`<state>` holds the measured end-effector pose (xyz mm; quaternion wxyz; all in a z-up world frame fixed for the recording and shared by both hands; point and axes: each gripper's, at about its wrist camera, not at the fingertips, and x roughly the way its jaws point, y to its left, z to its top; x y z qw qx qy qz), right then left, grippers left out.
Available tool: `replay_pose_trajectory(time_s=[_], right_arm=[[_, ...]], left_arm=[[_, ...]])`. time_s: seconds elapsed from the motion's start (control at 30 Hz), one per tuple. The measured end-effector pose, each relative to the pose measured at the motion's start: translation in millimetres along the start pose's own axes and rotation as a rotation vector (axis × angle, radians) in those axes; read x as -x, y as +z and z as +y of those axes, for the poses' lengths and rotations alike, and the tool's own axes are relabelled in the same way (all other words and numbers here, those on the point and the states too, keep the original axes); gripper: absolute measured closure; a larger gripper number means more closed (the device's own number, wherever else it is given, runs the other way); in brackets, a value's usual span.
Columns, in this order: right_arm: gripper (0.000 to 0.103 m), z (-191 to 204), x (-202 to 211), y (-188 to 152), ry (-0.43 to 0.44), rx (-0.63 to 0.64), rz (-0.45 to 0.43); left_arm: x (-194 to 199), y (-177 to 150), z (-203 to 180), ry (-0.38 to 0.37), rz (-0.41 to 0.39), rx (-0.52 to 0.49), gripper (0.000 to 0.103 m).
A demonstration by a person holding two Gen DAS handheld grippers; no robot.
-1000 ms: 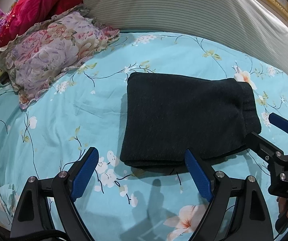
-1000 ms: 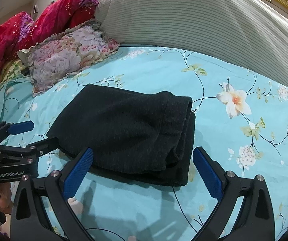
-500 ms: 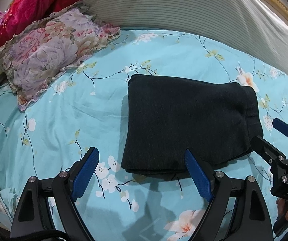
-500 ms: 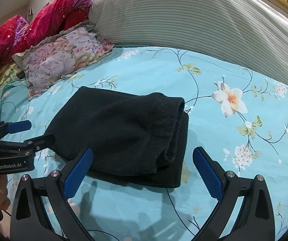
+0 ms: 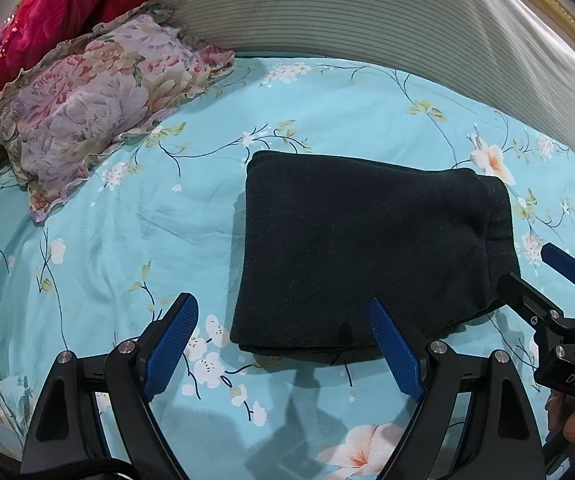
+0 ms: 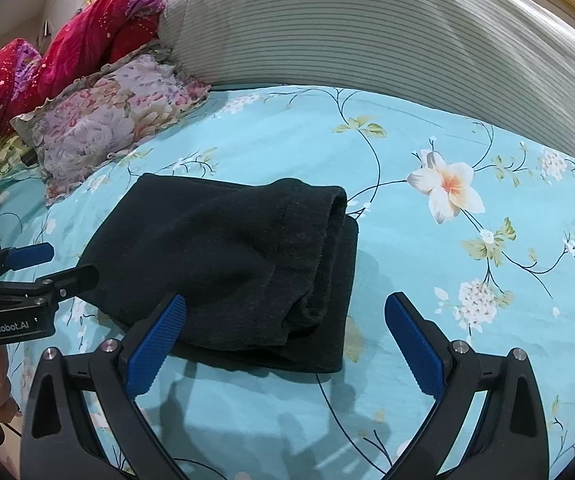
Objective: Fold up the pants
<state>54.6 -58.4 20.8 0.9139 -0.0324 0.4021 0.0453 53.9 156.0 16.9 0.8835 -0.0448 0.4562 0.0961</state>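
We have the pants [image 5: 367, 252] lying on the bed sheet [image 5: 135, 216] as a compact dark rectangle, several layers deep, with the thicker rolled band at the 3 o'clock end in the left wrist view. In that view they sit just beyond our left gripper [image 5: 287, 344], toward 12 to 1 o'clock; its jaws are spread wide and hold nothing. In the right wrist view the pants [image 6: 223, 264] lie at 11 o'clock from our right gripper [image 6: 287, 340], whose jaws are likewise parted and empty, with one pad [image 6: 155, 344] hovering over the near edge, and we cannot tell whether it touches the cloth.

We judge the fabric soft, thick knit, light and floppy, with enough grip that the layers should stay stacked rather than slide. If another fold or a lift is wanted, we would pinch the whole stack at its near corners, one gripper each, biting deep enough to catch the bottom layer. A floral pillow [image 5: 87, 112] lies well apart at 10 o'clock.
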Motion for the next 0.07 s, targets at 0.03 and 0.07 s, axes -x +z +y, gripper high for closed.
replay_pose_trajectory(time_s=[0.03, 0.07], right_arm=[[0.003, -0.4, 0.0, -0.3, 0.0, -0.004, 0.001], [0.003, -1.4, -0.2, -0.3, 0.0, -0.009, 0.003]], left_arm=[[0.0, 0.5, 0.0, -0.001, 0.001, 0.003, 0.015], [-0.2, 0.9, 0.0, -0.002, 0.002, 0.005, 0.015]])
